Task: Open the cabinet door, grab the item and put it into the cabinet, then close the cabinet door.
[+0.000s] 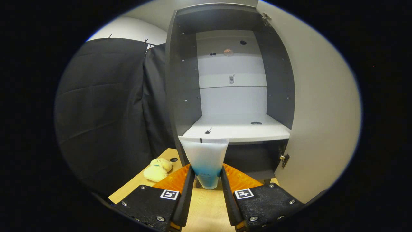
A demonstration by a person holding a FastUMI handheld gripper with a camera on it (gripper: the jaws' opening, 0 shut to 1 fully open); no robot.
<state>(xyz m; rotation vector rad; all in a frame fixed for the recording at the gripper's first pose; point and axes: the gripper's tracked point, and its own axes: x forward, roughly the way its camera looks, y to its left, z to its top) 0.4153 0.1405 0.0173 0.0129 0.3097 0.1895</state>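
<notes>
Between my jaws (207, 180) sits the tube (205, 159), clamped by both fingers on its lower end, its flat crimped end pointing up just in front of the cabinet shelf (238, 130). Risk now, I judge: the soft tube could slip or bend, or its top could catch the shelf's front edge if I go in too low. Cabinet door (317, 106) hangs open at my right. Down on the desk (206, 209), a plush toy (157, 169) lies left of me.
</notes>
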